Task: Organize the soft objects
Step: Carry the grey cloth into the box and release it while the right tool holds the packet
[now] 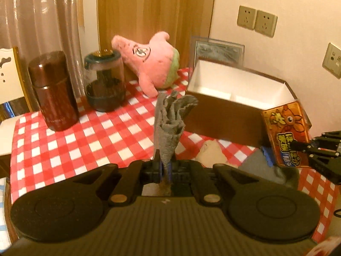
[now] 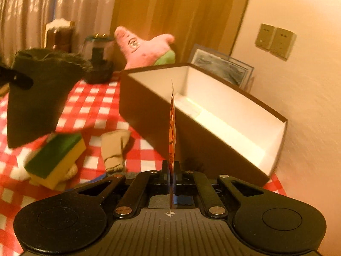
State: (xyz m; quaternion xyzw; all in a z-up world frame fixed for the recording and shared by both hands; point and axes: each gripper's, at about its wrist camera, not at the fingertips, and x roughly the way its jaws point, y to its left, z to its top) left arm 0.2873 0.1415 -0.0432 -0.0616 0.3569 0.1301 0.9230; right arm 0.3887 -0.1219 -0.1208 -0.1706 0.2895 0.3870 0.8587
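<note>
1. Left wrist view: left gripper jaws clamped on grey cloth, held above checked worktop.
2. Right gripper jaws pinching orange packet edge-on, beside open brown box.
3. Beyond: pink starfish plush, beige sock, sponge.

- The left gripper has its jaws closed tight on a grey cloth, which stands up from between them, crumpled and fanned at the top.
- It is held level above the table's near edge, pointing toward the far edge.
- The right gripper has its jaws pressed together on a thin orange packet, seen edge-on and upright from its own wrist camera.
- In the left wrist view the right gripper comes in from the right edge, gripping the packet by its lower right side, clear of the table.
</note>
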